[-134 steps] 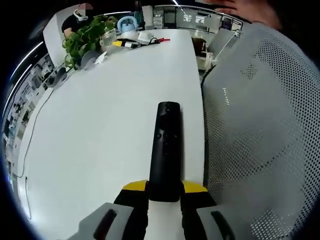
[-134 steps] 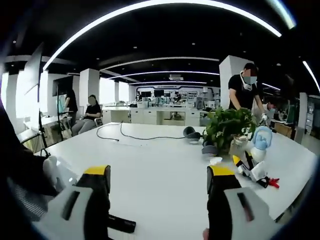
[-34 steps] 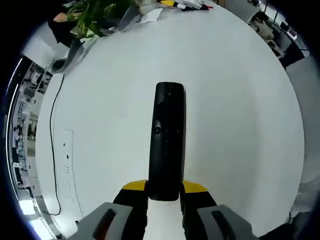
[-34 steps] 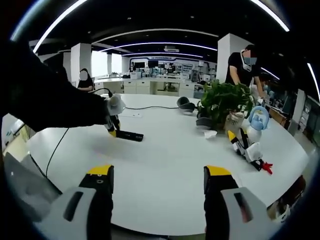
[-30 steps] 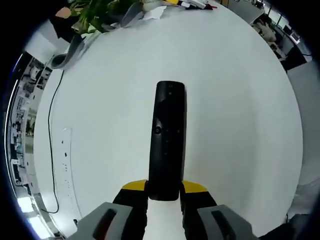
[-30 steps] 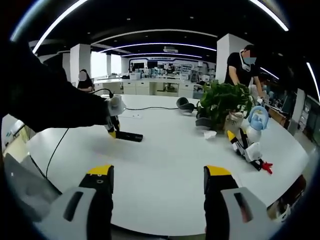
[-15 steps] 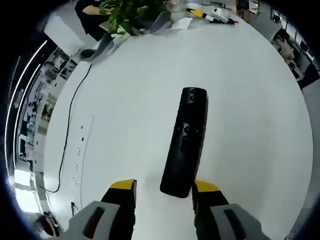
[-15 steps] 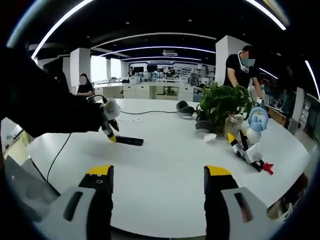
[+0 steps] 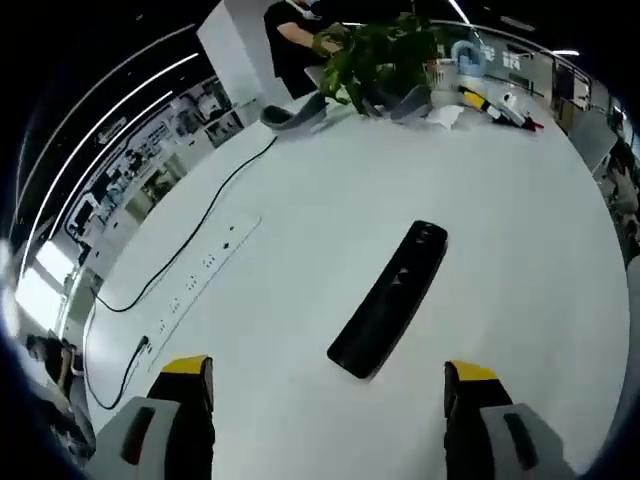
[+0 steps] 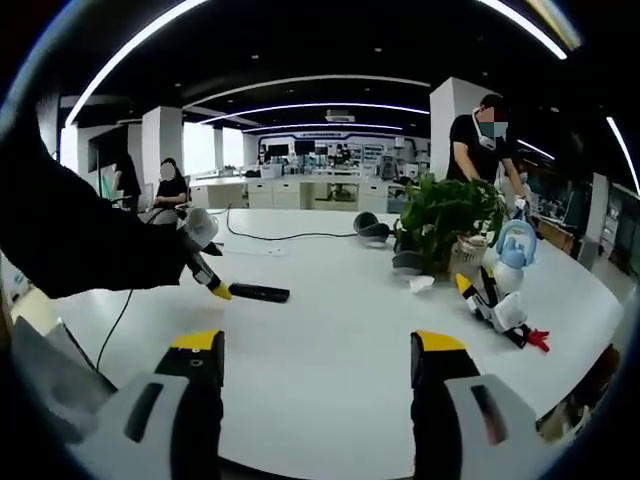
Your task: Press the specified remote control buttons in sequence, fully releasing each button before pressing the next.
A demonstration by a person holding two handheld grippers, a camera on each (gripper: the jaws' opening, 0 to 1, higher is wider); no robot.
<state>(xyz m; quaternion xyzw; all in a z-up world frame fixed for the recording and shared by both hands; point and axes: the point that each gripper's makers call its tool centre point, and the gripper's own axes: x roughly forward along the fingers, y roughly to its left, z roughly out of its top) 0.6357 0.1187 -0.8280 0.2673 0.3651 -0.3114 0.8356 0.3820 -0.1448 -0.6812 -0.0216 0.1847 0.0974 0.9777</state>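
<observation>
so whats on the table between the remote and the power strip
Nothing: in the left gripper view the stretch of white table between the black remote and the white power strip is bare.

Slim black remote [image 9: 388, 300] lying flat, seemingly buttons-up, on white table [image 9: 300, 230]

Remote [image 9: 390, 298] buttons too small to read in the left gripper view; in the right gripper view the remote [image 10: 259, 293] is a thin dark bar, no detail. Power strip [image 9: 195, 279] cable runs off the left edge. A dark sleeve [image 10: 80, 245] hides the table's left side.
</observation>
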